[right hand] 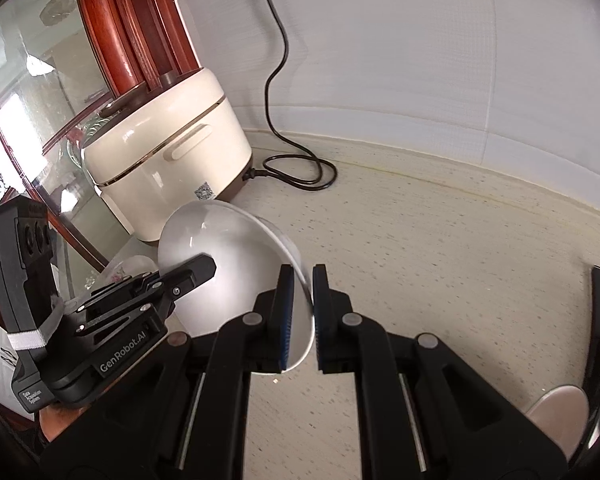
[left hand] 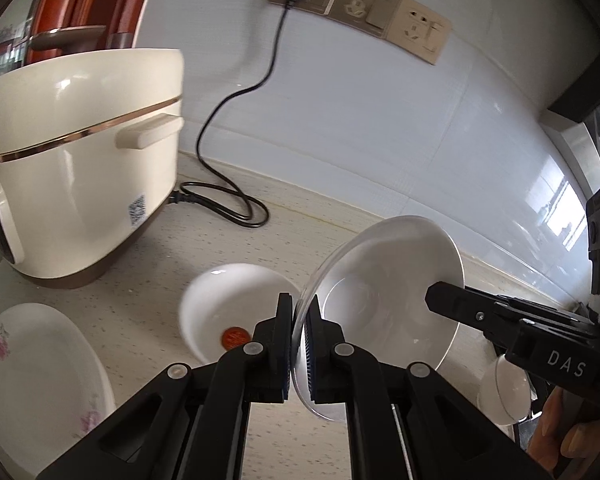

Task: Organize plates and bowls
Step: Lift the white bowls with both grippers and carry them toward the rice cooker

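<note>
Both the left gripper [left hand: 299, 312] and right gripper [right hand: 303, 292] pinch opposite rims of one white plate [left hand: 384, 276], probably steadying it above the counter [right hand: 440, 248].

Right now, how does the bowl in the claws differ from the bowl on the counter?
The held bowl is tilted on edge, clamped at its rim by the left claw and right claw; the counter bowl sits upright, untouched. The counter bowl shows a red mark inside; the held bowl looks plain. Both are white.

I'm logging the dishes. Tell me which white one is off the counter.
The plain white plate, held tilted at its rim by both grippers. The white bowl with the red mark and the floral plate rest on the counter.
</note>
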`<control>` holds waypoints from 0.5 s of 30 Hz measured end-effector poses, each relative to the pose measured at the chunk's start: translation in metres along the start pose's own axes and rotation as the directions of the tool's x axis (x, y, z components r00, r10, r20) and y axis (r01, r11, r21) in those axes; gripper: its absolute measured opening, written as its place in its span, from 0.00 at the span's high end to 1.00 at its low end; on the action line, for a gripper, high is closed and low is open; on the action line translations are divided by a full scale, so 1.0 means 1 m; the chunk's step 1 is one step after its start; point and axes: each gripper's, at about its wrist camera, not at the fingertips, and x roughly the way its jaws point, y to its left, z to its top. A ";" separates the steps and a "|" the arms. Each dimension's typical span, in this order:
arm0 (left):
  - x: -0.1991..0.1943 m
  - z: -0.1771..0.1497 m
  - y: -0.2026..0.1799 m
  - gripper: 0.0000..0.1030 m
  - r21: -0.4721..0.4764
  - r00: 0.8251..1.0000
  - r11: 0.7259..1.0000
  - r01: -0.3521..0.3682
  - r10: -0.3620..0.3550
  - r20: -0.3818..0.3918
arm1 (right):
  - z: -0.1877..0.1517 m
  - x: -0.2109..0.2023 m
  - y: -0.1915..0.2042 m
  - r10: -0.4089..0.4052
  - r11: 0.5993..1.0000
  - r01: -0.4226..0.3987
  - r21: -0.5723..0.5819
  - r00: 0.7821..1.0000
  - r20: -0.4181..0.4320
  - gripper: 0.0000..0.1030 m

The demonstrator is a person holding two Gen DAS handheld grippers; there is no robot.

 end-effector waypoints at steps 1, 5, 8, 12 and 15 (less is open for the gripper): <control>0.001 0.002 0.003 0.94 -0.004 1.000 1.000 -0.004 0.004 -0.001 | 0.001 0.003 0.002 0.006 1.000 -0.006 0.002 1.000 -0.002 0.89; 0.003 0.006 0.018 0.94 -0.029 1.000 0.999 -0.017 0.016 -0.013 | 0.006 0.017 0.010 0.020 1.000 -0.020 0.005 1.000 -0.012 0.88; 0.005 0.007 0.028 0.94 -0.047 1.000 0.999 -0.024 0.023 -0.020 | 0.008 0.029 0.013 0.032 0.999 -0.031 0.012 0.999 -0.025 0.88; 0.014 0.009 0.041 0.94 -0.073 0.999 0.997 -0.031 0.028 -0.042 | 0.009 0.044 0.016 0.033 0.999 -0.032 0.022 0.998 -0.046 0.88; 0.021 0.009 0.048 0.93 -0.092 0.998 0.995 -0.032 0.027 -0.062 | 0.010 0.053 0.017 0.035 0.999 -0.034 0.028 0.998 -0.060 0.88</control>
